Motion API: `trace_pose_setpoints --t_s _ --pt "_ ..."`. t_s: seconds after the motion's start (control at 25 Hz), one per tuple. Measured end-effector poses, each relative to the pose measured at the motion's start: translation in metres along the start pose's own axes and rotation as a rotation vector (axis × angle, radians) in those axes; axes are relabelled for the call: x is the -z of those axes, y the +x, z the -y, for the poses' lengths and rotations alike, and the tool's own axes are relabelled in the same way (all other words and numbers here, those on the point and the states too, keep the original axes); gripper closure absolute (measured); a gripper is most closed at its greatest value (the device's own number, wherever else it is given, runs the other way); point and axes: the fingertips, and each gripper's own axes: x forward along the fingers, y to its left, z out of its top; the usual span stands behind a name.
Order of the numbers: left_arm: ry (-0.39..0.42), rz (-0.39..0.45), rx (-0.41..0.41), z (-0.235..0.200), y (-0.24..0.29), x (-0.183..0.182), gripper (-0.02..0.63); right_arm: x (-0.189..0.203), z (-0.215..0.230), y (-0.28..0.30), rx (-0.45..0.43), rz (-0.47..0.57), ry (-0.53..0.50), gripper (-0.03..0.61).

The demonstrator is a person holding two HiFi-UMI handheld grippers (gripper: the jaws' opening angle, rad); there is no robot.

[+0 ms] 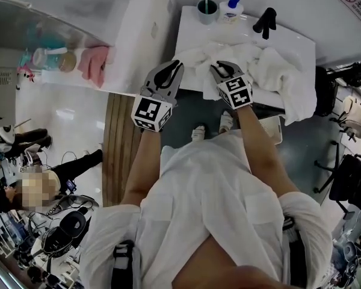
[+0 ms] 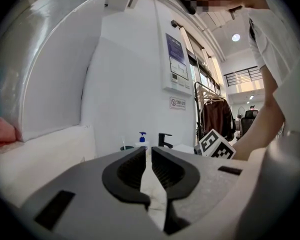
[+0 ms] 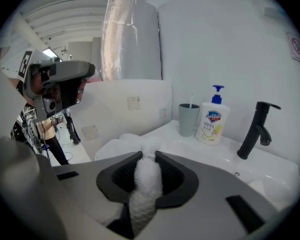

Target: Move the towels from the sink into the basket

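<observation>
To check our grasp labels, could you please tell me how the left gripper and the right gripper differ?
The right gripper is clamped on a fold of white towel; the left gripper has its jaws nearly together with no cloth between them. In the head view the right gripper is over the towel pile in the sink, the left gripper beside its left edge. Both carry a marker cube.

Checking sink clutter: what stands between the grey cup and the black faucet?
A pump bottle of soap stands between the grey cup and the black faucet, clearest in the right gripper view.
</observation>
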Motion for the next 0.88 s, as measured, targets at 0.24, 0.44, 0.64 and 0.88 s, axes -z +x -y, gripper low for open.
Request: trace_pose_setpoints --t_s 0.24,0.44,0.64,0.88 --pt "0.009 0.036 0.013 0.006 -0.002 -0.016 0.583 -0.039 0.021 -0.049 0.087 0.155 0.039 0.488" --pt "0.019 0.069 0.044 0.016 0.004 -0.029 0.583 -0.068 0.039 -0.089 0.168 0.251 0.03 0.488" --pt "0.032 0.101 0.091 0.03 0.01 -0.041 0.583 -0.088 0.062 -0.138 0.285 0.339 0.059 0.488" --pt "0.04 0.131 0.17 0.058 0.022 -0.054 0.583 -0.086 0.079 -0.198 0.416 0.379 0.062 0.488"
